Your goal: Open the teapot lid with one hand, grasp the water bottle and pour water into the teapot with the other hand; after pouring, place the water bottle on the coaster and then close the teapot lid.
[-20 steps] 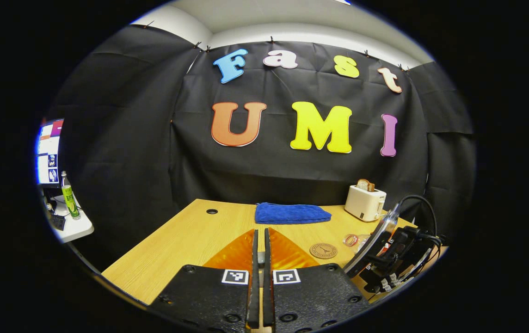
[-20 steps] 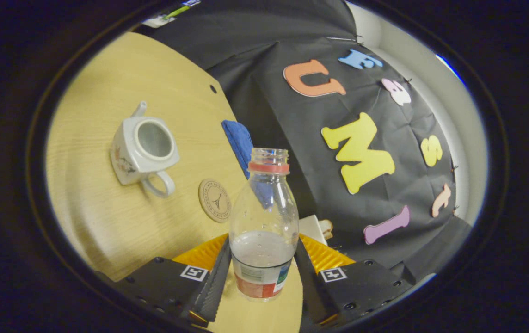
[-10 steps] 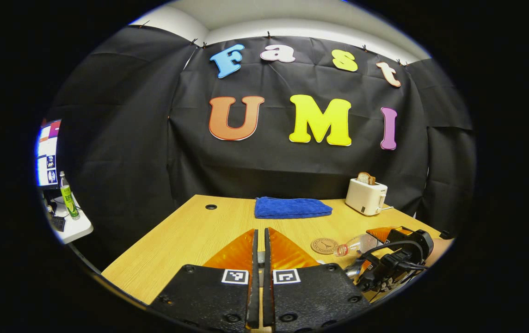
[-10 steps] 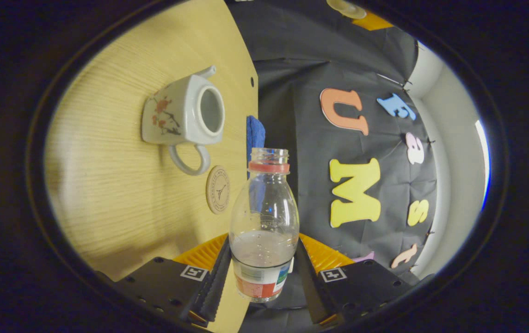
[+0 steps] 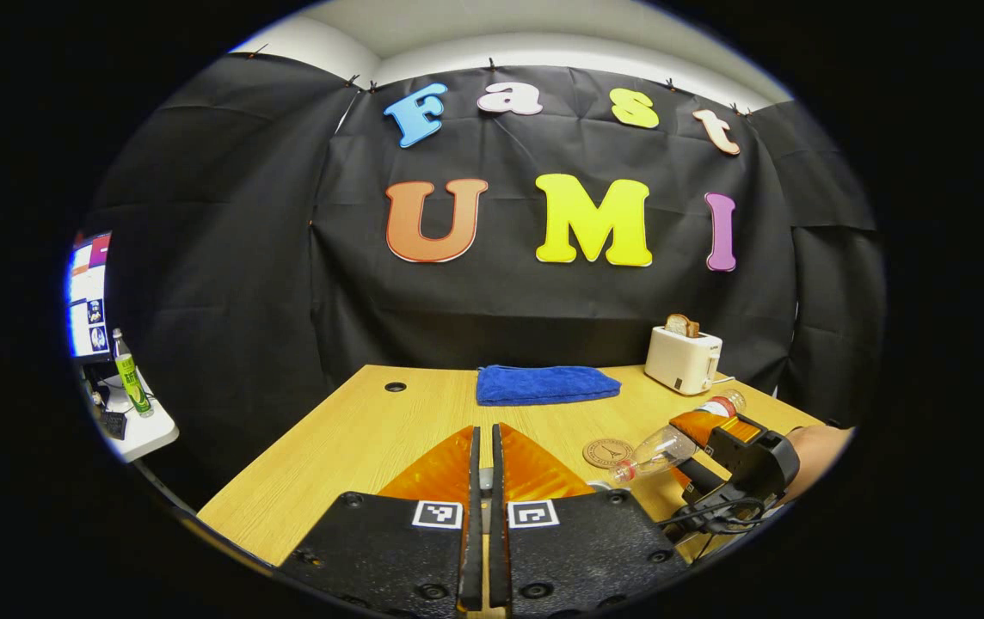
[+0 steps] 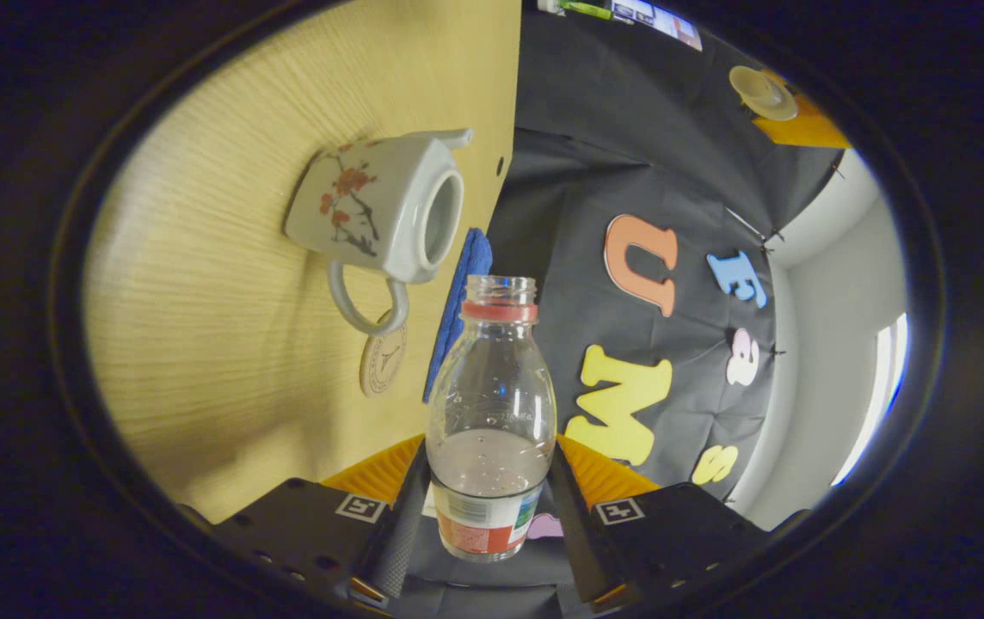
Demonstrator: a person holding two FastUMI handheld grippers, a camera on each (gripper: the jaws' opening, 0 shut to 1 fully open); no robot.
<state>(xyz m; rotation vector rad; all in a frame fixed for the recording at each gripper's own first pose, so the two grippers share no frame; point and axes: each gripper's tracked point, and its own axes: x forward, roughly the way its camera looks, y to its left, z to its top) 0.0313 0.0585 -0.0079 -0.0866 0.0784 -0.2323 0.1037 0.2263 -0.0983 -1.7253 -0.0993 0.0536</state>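
Water bottle tipped toward the open teapot

The water bottle (image 6: 492, 413), uncapped and part full, is clamped at its labelled lower body between both fingers of the right tool (image 6: 492, 516); in the left gripper view the same bottle (image 5: 660, 447) lies tilted well over, mouth pointing down and left above the table (image 5: 354, 438), held by that right tool (image 5: 737, 456) with a hand (image 5: 814, 451) behind it. The teapot (image 6: 380, 211), white with a red blossom pattern, stands lidless on the table just beyond the bottle's mouth, its handle toward the round coaster (image 6: 383, 361) beside it. The left tool (image 5: 483, 481) is raised, its fingers drawn together on something small that cannot be made out. Farther back lie a blue towel (image 5: 544, 384) and a white toaster (image 5: 681, 361).
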